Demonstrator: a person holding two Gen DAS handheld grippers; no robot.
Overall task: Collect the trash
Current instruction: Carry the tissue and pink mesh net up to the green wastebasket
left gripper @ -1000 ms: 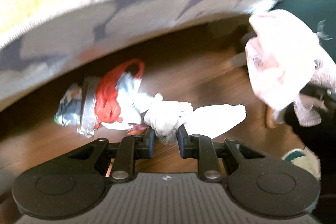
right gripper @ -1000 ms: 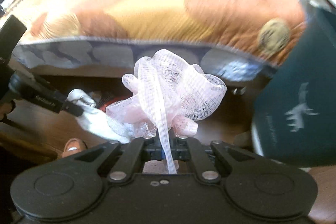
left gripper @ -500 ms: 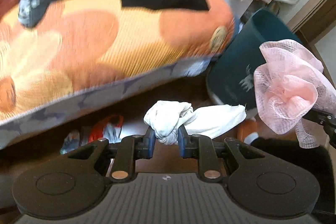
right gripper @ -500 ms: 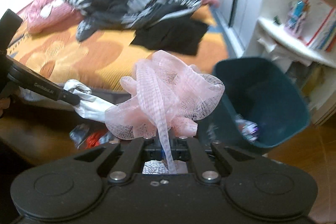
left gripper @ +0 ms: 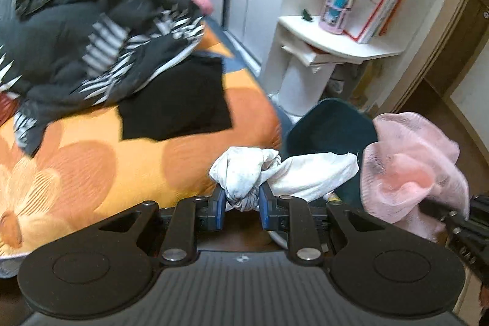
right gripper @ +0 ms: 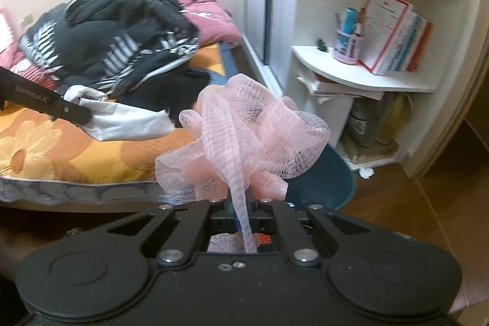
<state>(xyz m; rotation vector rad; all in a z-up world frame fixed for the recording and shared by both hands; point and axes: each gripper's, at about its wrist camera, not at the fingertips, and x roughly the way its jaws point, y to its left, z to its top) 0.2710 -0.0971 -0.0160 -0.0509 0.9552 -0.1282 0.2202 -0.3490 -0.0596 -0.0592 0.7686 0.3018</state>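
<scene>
Two pieces of trash, each carried in its own tool, above the floor and near a dark teal bin.

Left gripper: clamped on a knotted white rag, blue pads pressed on the knot from both sides. Knot sat right between the fingertips, bulging above them; loose flat end of the rag spread away to the right, in front of the bin. Seen from the right wrist camera, the same rag hung off the black finger of that tool, over the orange flowered bedcover.

Right gripper: closed tight on a pink mesh sponge, with its ribbon loop running down between the fingers toward the camera. Puffy body of the sponge stood just beyond and above the fingertips, covering part of the bin's rim. From the left wrist camera, sponge appeared at the right edge, beside the bin and near the rag's free end, not clearly touching it.

Behind: black patterned clothes piled on the bed, white corner shelf with books and a pink cup.
</scene>
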